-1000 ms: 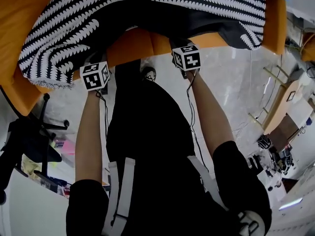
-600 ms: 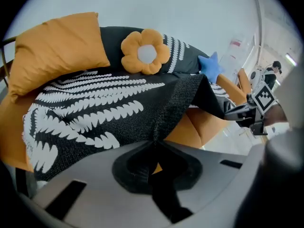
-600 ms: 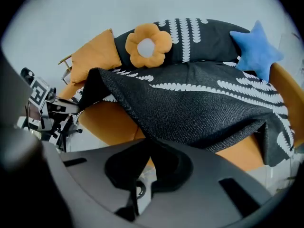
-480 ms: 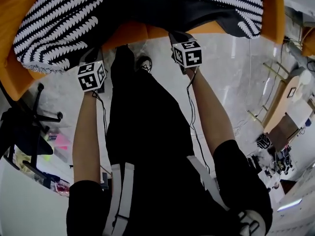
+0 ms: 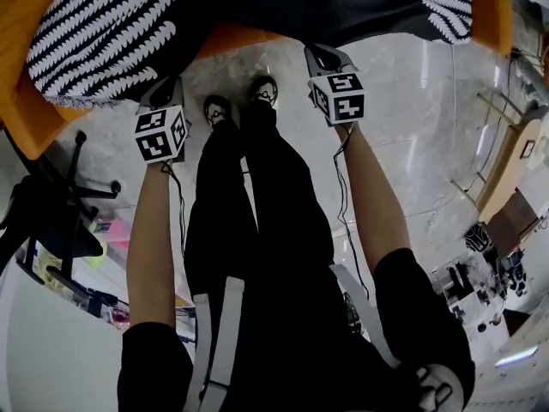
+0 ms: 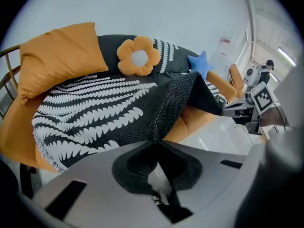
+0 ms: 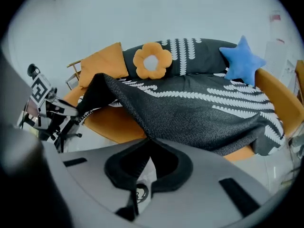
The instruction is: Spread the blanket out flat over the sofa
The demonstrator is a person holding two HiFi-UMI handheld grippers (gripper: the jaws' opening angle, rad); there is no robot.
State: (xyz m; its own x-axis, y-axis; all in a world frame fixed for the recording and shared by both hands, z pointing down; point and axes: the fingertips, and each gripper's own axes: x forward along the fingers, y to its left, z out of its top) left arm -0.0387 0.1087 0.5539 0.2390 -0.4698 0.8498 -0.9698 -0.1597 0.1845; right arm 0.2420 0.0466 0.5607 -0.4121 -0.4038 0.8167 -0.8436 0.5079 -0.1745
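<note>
Head view shows the black-and-white patterned blanket (image 5: 103, 24) lying rumpled on the orange sofa (image 5: 21, 114), with its front edge lifted between both grippers. The risk, I think, is an uneven pull: the thin edge may slip from one pinch and fall back in folds, or the cloth may drag the flower cushion (image 6: 138, 56) forward. The left gripper (image 6: 154, 144) has its jaws nearly together, pinching the blanket edge, and the right gripper (image 7: 149, 140) pinches it the same way.
</note>
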